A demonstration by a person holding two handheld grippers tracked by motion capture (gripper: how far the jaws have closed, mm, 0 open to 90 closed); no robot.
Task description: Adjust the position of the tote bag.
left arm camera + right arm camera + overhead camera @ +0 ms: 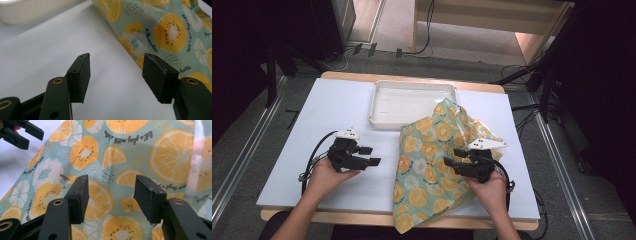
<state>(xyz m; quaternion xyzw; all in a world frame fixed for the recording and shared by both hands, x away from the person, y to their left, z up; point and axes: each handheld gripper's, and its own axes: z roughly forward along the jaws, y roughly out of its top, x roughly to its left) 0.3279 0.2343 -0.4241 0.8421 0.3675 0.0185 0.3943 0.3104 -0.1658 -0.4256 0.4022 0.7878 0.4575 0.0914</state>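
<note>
Both tongs stand released, with nothing between their jaws. Left gripper sits at about eight o'clock on the white table, held in the person's left hand, its jaws parted over bare tabletop and pointing toward three o'clock; in the left gripper view the cloth's edge lies just beside the far jaw, though whether they touch is hard to tell. Right gripper hovers at about four o'clock, in the right hand, jaws apart over the fruit-print cloth, as the right gripper view confirms. This cloth lies crumpled over the table's right half, one corner resting on the white tray at twelve o'clock, another hanging over the near edge.
</note>
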